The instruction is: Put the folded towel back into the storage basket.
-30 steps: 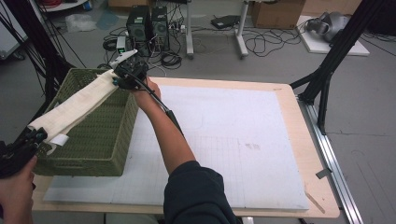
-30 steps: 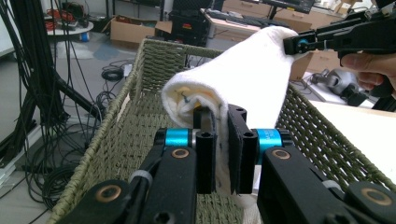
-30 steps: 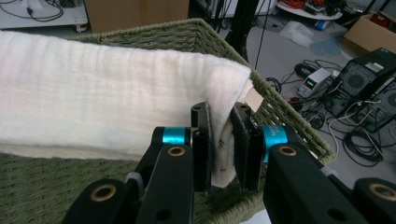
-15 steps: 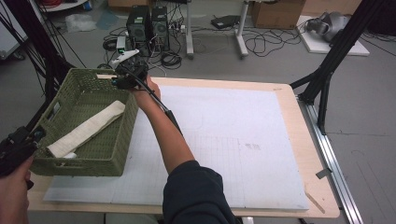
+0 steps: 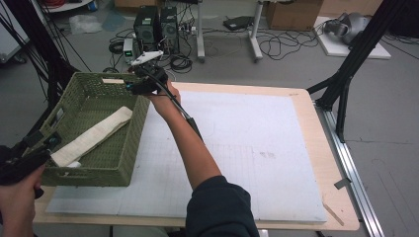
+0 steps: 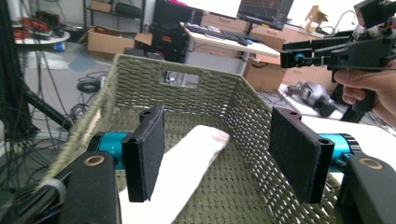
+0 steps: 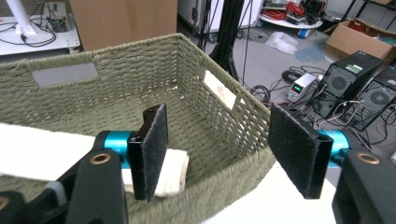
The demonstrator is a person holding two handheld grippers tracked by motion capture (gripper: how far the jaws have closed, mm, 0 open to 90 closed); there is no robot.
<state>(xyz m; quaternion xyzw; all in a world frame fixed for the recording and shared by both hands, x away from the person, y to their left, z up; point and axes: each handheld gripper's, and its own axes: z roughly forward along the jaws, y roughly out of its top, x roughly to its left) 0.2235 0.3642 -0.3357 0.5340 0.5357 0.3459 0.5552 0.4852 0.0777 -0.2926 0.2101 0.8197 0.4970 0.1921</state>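
Woven green basket [image 5: 121, 153] sits at the near-left corner of a white mat [image 5: 257, 148] on a wooden table [image 5: 341, 207], a folded cream cloth [image 5: 91, 136] lying diagonally across its floor. Left gripper [image 6: 219, 158] hovers at the basket's near end, jaws spread wide and empty, the cloth's end just below them. Right gripper [image 7: 224, 149], held over the basket's far right corner, is likewise parted and grasps nothing. With both tools open above opposite ends of the cloth, the arrangement suggests a two-handed placement judged complete, the cloth free inside.
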